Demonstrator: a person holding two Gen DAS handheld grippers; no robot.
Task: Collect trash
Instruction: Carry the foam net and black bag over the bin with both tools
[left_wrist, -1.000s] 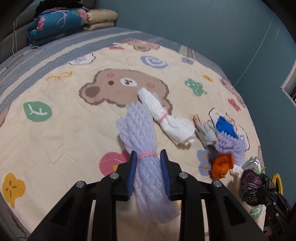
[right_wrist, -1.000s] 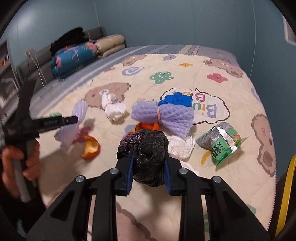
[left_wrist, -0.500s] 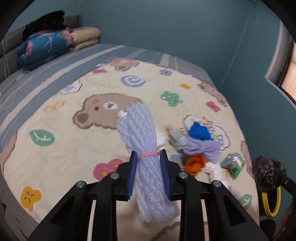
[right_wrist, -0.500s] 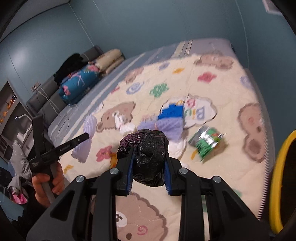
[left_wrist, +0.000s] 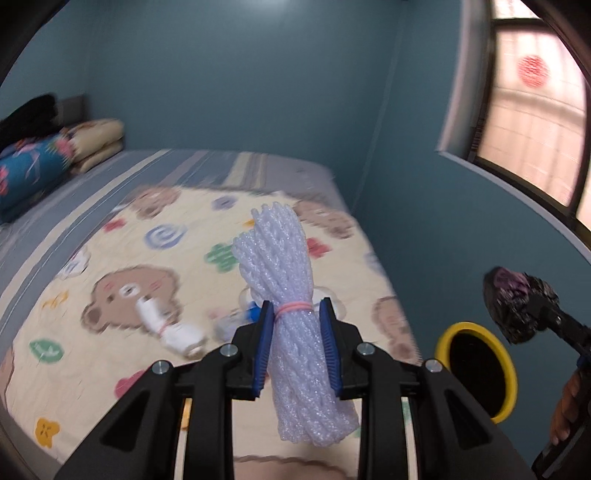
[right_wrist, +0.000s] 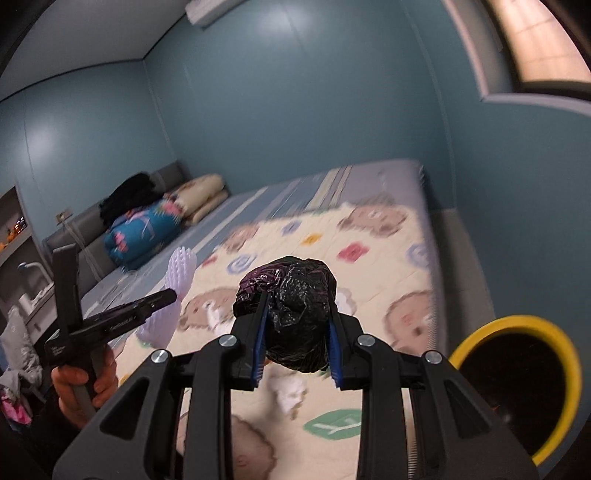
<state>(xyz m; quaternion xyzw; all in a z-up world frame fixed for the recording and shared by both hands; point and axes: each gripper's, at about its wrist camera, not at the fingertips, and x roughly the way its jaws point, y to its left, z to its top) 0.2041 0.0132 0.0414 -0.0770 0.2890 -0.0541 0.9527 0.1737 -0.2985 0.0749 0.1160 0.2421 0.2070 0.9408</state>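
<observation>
My left gripper (left_wrist: 295, 345) is shut on a pale lilac foam net bundle (left_wrist: 286, 295) tied with a pink band, held high above the bed. My right gripper (right_wrist: 295, 343) is shut on a crumpled black plastic bag (right_wrist: 291, 310), also lifted. A yellow-rimmed bin with a black liner (left_wrist: 476, 373) stands on the floor beside the bed, at the right in the right wrist view (right_wrist: 517, 384). In the left wrist view the black bag (left_wrist: 517, 306) hangs above and right of the bin. White wrapped trash (left_wrist: 166, 325) lies on the bear quilt (left_wrist: 110, 258).
More small trash lies blurred on the quilt behind my left fingers. Folded bedding (right_wrist: 147, 229) is piled at the bed's head. Blue walls and a window (left_wrist: 535, 92) stand to the right. A narrow floor strip runs between bed and wall.
Both grippers have risen and swung right, away from the quilt toward the bin. The bin has come into fuller view. Each still holds its item.
</observation>
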